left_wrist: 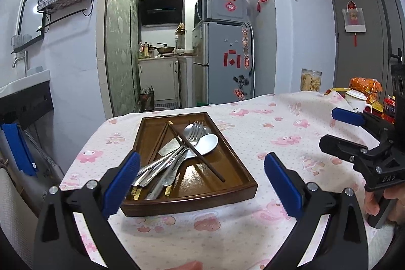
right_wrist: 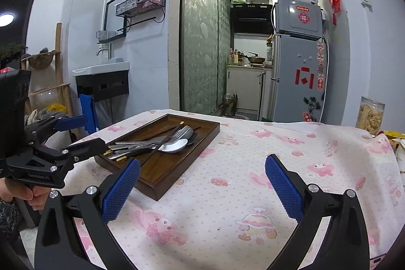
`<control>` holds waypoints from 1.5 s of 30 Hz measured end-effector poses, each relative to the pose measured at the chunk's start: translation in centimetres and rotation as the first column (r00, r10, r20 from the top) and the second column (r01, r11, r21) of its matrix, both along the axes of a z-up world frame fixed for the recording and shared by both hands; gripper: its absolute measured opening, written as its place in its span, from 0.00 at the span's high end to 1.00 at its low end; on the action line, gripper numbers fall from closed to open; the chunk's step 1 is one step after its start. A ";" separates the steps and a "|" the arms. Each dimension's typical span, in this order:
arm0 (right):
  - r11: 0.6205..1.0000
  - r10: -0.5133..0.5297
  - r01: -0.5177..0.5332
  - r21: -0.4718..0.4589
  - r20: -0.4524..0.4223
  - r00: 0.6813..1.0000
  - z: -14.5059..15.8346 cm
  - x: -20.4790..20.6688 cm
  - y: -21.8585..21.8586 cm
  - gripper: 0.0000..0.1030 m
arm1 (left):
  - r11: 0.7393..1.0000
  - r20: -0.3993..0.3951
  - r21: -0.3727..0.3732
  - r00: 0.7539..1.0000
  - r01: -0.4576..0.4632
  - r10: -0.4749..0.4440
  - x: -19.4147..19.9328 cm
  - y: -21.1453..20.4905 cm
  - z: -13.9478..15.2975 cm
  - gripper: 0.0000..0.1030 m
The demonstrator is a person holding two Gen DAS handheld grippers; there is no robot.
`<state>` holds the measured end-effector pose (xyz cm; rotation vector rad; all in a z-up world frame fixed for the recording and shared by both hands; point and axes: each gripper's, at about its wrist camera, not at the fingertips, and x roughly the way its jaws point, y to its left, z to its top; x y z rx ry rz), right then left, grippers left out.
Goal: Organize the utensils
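A dark wooden tray (left_wrist: 192, 204) lies on the pink-patterned tablecloth (left_wrist: 253, 133). Piled in its left half are a fork (left_wrist: 195, 130), a white spoon (left_wrist: 206, 143), a metal spoon, a knife (left_wrist: 169, 146) and other steel handles. One dark chopstick (left_wrist: 196, 152) crosses the pile and another (left_wrist: 159, 141) lies along the left wall. My left gripper (left_wrist: 202, 184) hangs open just in front of the tray, holding nothing. My right gripper (right_wrist: 202, 190) is open over bare cloth to the right of the tray (right_wrist: 177, 181), also holding nothing. Each wrist view shows the other gripper at its side edge, with a hand on its grip.
A white mug (left_wrist: 357, 99), orange snack bags (left_wrist: 365, 86) and a clear jar (left_wrist: 310, 80) crowd the far right of the table. The table's left edge drops off near a sink cabinet (right_wrist: 101, 82). A fridge (left_wrist: 222, 62) and kitchen lie beyond the far edge.
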<state>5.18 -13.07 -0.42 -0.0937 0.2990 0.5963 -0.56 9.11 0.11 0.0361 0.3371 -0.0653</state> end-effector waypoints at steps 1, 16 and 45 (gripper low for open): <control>1.000 0.001 -0.001 0.000 0.000 1.000 0.0 0.0 0.0 0.03 | 1.000 0.005 -0.002 1.000 0.000 0.000 -0.1 0.1 0.0 0.03; 1.000 0.007 -0.007 0.000 0.000 1.000 0.0 -0.1 0.1 0.03 | 1.000 0.015 -0.005 1.000 0.008 -0.008 -0.4 0.2 0.1 0.03; 1.000 0.007 -0.007 0.000 0.000 1.000 0.0 -0.1 0.1 0.03 | 1.000 0.012 -0.004 1.000 0.015 -0.014 -0.4 0.4 0.0 0.03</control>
